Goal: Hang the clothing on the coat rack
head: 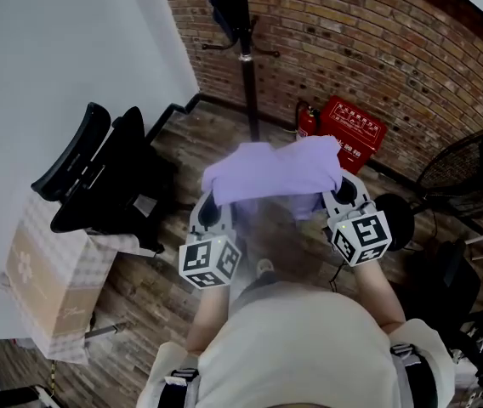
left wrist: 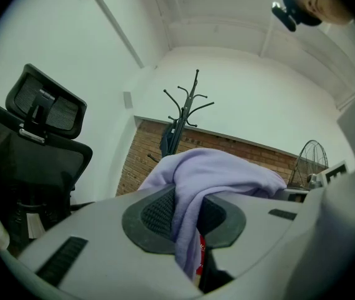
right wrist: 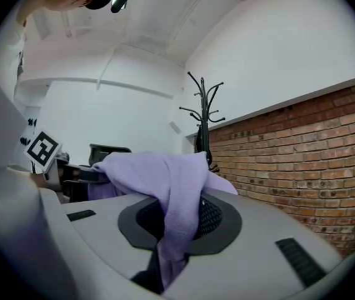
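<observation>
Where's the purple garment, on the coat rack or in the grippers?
In the grippers. The purple garment spans between left gripper and right gripper, both shut on its cloth; coat rack stands beyond.

Held forward side by side, left tool (head: 210,212) and right tool (head: 344,194), jaws clamped on cloth (head: 275,170)

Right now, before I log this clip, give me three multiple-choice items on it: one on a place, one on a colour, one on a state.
1. Where is the coat rack? A ahead, by the brick wall; B far right; C out of sight.
2. What colour is the garment? A red; B lilac; C black.
3. How is the garment? A hung up; B dropped; C clamped in the left tongs and right tongs.

Key: 1 A, the head view shows it at the wall. 2 B, every view shows lilac cloth. 3 C, each gripper view shows cloth pinched between the jaws.
</observation>
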`<state>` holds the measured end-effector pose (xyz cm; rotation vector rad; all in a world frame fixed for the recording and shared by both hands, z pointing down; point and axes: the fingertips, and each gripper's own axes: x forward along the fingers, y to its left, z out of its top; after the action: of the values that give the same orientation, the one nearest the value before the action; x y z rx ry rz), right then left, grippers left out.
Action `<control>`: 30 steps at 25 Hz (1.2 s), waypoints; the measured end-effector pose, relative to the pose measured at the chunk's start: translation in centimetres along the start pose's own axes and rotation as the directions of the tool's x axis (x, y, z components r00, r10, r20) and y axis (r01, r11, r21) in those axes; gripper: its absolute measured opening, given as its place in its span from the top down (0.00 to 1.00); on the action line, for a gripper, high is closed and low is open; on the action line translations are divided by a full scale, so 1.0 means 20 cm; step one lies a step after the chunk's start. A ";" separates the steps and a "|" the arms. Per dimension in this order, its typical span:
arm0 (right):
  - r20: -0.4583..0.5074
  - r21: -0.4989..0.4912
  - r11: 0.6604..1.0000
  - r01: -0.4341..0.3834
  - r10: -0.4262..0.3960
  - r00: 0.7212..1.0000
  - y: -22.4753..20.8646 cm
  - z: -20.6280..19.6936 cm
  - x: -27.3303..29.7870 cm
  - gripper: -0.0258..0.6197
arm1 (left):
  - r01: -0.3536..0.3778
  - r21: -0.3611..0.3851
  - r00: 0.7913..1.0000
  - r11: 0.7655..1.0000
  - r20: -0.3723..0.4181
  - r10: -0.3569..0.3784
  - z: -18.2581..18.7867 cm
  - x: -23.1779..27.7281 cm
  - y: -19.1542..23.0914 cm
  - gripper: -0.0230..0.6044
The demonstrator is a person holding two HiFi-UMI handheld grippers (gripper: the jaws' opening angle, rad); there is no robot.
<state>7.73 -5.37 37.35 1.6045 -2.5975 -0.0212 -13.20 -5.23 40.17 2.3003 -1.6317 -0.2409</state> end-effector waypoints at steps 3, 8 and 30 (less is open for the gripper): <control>0.000 -0.003 1.000 0.005 -0.005 1.000 -0.03 0.01 0.11 0.89 | 0.004 0.003 1.000 1.000 -0.001 -0.004 0.03 0.10 0.06 0.89; 0.003 -0.009 1.000 0.016 -0.015 1.000 -0.08 0.02 0.27 0.89 | 0.020 0.010 1.000 1.000 0.001 -0.020 0.08 0.26 0.13 0.89; 0.053 -0.080 0.991 0.108 -0.104 0.993 -0.37 0.18 0.66 0.89 | 0.128 0.056 0.992 0.990 0.004 -0.128 0.22 0.78 0.19 0.89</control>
<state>8.15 -20.69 34.15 1.7315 -2.5070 -0.1751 -12.62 -21.73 37.95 2.4523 -1.5139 -0.2362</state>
